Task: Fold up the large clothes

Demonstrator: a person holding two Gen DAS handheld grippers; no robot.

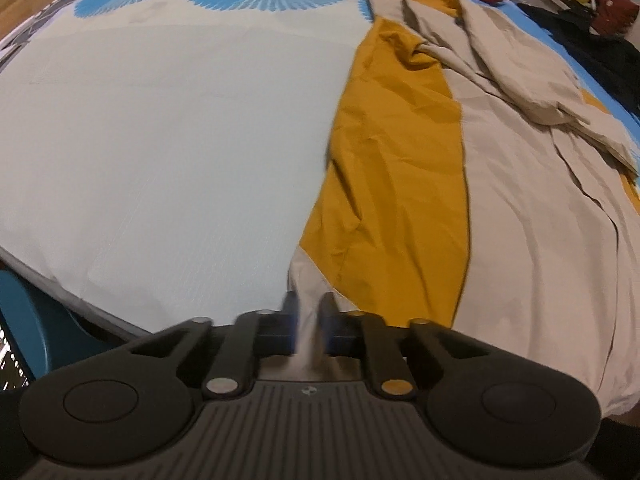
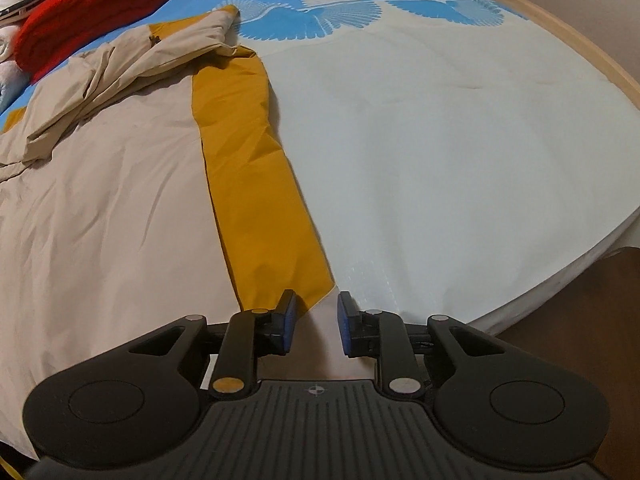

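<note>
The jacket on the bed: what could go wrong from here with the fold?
1. The left tool pinches only a thin beige corner of the jacket; it may slip out when lifted.
2. The right tool stands open around its corner, so one side may stay behind.
3. The loose sleeve on top may shift.

Right gripper (image 2: 317, 322) jaws parted over near corner of beige-and-mustard garment (image 2: 120, 184) on bed sheet (image 2: 440, 152); red knit (image 2: 92, 4) far left.

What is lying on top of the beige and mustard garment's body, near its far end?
A beige sleeve lies folded across the garment, creased, with a dark button showing. The bedsheet under the garment is hidden.
</note>
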